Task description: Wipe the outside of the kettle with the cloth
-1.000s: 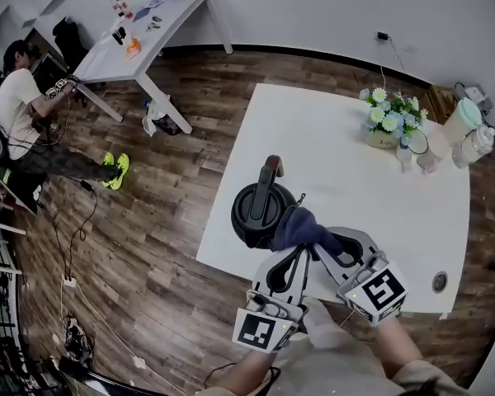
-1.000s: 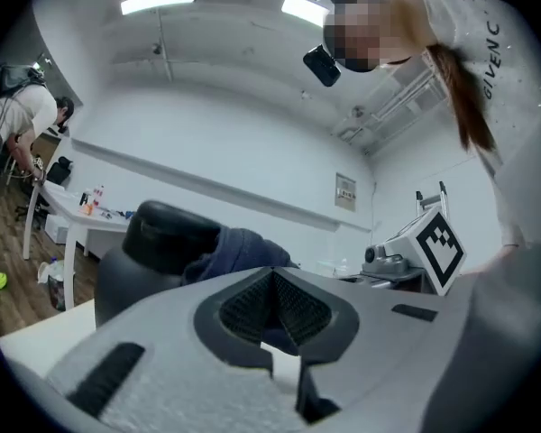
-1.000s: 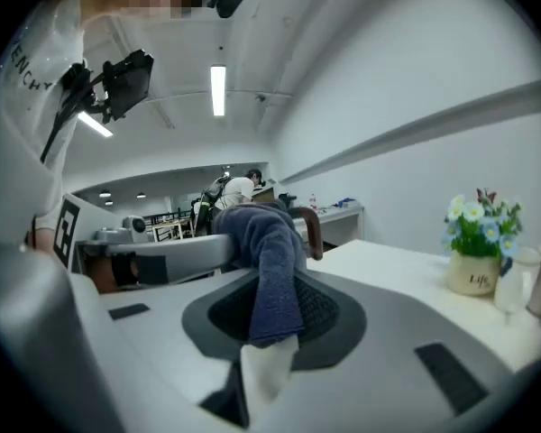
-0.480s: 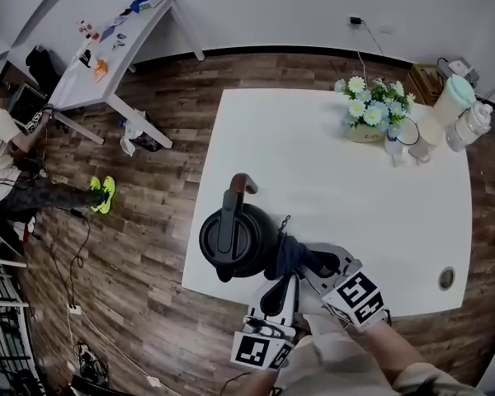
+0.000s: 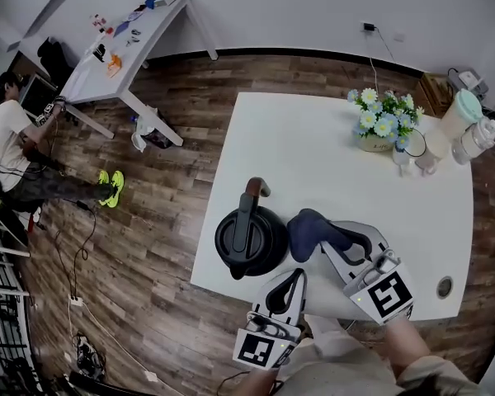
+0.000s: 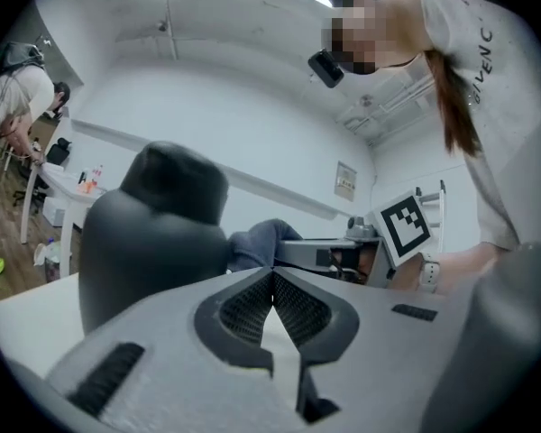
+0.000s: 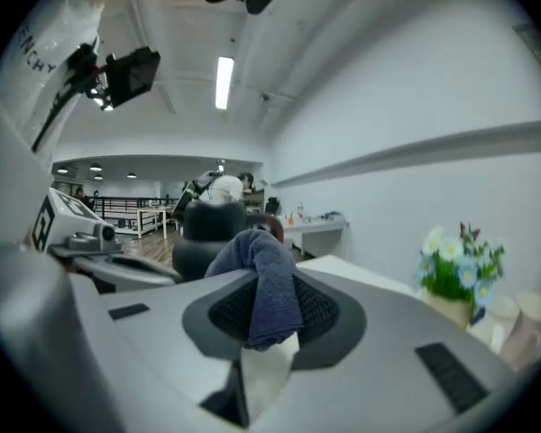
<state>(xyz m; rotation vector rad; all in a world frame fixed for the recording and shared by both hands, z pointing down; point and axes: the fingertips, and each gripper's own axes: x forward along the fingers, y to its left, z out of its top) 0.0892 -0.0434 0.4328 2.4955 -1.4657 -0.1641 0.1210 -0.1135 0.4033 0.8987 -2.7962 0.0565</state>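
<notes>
right gripper [image 5: 340, 242] clamps blue cloth [image 5: 308, 228] | kettle [image 5: 249, 242] just left of cloth, lower centre, contact unclear | left gripper [image 5: 295, 275] pinched together, empty

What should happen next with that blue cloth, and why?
Probably nudge the right gripper leftward so the cloth clamped in its jaws presses against the kettle. The cloth looks just clear of the kettle's side, so it cannot wipe anything yet.
</notes>
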